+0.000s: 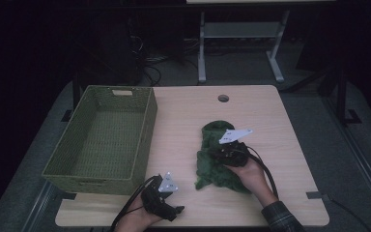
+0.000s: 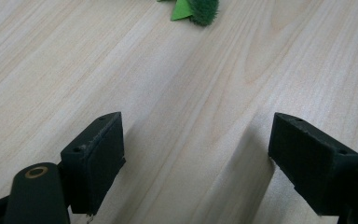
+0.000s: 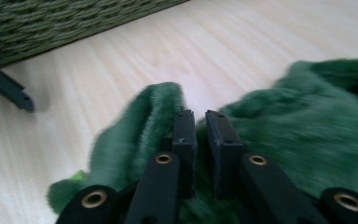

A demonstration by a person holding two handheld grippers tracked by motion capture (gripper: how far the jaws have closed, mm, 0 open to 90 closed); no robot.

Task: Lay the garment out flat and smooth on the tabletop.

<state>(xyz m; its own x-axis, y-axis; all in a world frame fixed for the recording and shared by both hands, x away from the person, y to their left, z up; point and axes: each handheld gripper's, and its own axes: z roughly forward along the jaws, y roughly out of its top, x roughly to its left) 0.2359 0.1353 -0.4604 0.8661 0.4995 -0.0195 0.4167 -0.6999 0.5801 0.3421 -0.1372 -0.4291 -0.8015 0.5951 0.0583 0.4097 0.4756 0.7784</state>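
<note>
My right gripper [image 3: 200, 122] is pinched, seemingly on a fold of the green cloth [image 3: 307, 135], probably to lift it toward the basket [image 1: 101, 140]; my left gripper [image 2: 196, 154] waits spread over bare table [image 2: 177, 84].

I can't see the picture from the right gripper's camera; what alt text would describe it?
The right gripper, its two black jaws nearly together, presses into a fluffy green cloth lying on a pale wooden table. A woven green basket runs along the top left.
</note>
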